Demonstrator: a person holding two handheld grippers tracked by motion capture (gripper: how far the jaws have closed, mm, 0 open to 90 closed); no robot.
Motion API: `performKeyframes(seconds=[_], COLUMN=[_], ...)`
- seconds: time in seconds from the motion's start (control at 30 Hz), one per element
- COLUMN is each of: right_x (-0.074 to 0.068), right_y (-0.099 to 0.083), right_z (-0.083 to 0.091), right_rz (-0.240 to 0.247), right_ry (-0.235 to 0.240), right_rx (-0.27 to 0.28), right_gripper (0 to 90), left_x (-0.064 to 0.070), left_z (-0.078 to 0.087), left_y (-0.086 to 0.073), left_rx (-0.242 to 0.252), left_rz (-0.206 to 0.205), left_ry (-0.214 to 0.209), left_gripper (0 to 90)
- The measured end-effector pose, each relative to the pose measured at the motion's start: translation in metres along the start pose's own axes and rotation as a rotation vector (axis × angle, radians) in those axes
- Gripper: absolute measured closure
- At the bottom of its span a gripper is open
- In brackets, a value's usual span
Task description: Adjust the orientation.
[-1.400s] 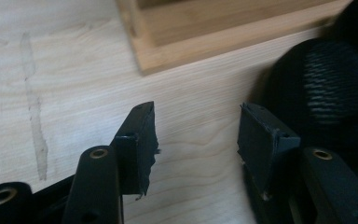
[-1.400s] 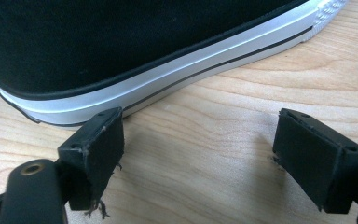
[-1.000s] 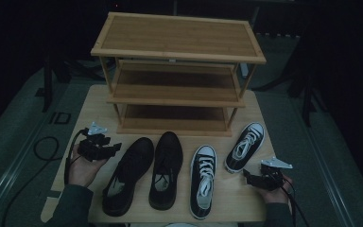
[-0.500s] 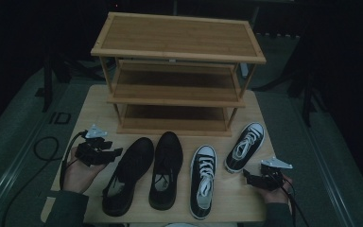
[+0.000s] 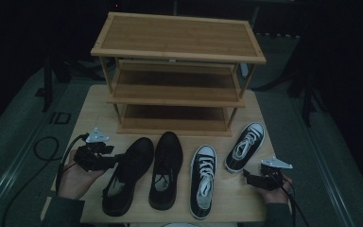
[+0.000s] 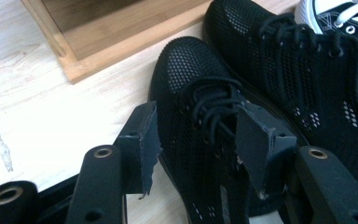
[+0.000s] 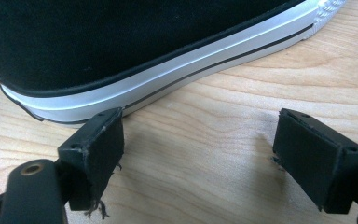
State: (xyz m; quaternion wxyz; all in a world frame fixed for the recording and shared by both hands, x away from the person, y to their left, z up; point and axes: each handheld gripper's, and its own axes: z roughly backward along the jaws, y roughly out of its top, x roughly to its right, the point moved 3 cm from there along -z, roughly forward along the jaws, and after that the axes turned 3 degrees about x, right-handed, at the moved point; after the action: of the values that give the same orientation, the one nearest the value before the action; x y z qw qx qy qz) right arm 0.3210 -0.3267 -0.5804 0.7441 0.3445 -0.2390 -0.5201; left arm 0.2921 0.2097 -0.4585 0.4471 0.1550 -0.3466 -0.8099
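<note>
Left gripper (image 5: 116,160) at the leftmost black mesh shoe (image 5: 125,174), jaws apart and straddling its laced upper; right gripper (image 5: 249,178) low at the heel of the outer sneaker (image 5: 245,146), jaws wide apart on nothing.

Four shoes in a row along the near half of the table (image 5: 92,111), toes toward the wooden shoe rack (image 5: 177,75) at the far edge: two black mesh shoes left of centre, second mesh shoe (image 5: 166,168) just beside the first, then two black-and-white sneakers, the inner sneaker (image 5: 202,178) nearer the front edge. In the left gripper view, pads (image 6: 144,140) either side of the shoe's laces (image 6: 214,105), contact not clear. In the right gripper view, left pad (image 7: 98,149) just beside the white sole (image 7: 168,77), bare wood between the jaws. Near right corner under the right hand (image 5: 276,194).
</note>
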Motion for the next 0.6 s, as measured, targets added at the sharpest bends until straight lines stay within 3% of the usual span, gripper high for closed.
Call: performKeyframes(seconds=[0.37,0.6], right_x=[0.0,0.0], right_y=[0.0,0.0], right_z=[0.0,0.0], right_rz=[0.001,0.001], right_ry=[0.0,0.0], right_rx=[0.0,0.0], right_gripper=[16.2,16.2], left_x=[0.008,0.011], left_z=[0.009,0.004], left_y=[-0.011,-0.022], left_rx=[-0.028,-0.079], left_rz=[0.022,0.025], left_ry=[-0.015,-0.026], left_gripper=[53.0,57.0])
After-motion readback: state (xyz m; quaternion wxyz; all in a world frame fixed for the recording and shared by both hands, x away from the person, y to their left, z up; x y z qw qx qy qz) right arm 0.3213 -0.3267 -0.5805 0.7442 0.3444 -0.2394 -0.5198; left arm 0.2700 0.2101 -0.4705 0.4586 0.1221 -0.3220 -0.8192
